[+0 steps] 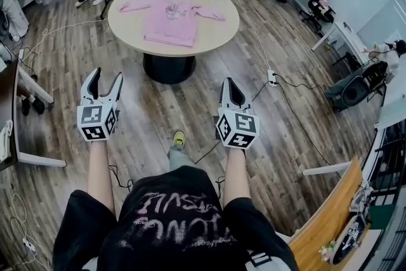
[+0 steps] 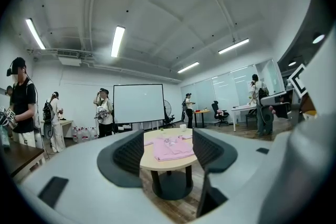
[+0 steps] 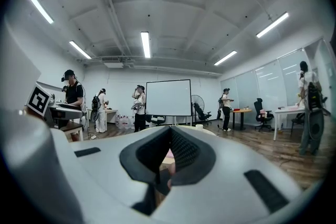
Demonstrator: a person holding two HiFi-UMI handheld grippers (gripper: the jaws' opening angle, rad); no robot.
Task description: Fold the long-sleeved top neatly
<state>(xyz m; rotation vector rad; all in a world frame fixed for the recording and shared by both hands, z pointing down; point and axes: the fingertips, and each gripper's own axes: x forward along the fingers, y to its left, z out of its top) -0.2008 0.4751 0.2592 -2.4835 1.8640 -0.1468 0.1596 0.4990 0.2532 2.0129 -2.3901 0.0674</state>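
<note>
Head view: the pink long-sleeved top (image 1: 170,21) lies flat on the round table (image 1: 222,32) in the upper centre of the frame, front up, both sleeves spread out to the sides. No fold in it yet. The person stands well back from the table, with wood floor between.

The left gripper (image 1: 106,75) sits at the lower left of the frame, jaws wide apart with nothing between them; in its own view the table and top show far off through the gap. The right gripper (image 1: 229,82) sits at the lower right, jaws pressed together and empty.

Step in hand, as I judge it: the approach, with folding not started. Next the person has to walk up to the table and bring both grippers down to the top. The right jaws must open first. A sleeve or side edge looks like the likely first grab.

Writing: pale scrawled lettering on the person's black shirt (image 1: 171,216), upside down and not legible. There is a small chest graphic on the top, too small to read. The marker cubes carry black-and-white square patterns only.
</note>
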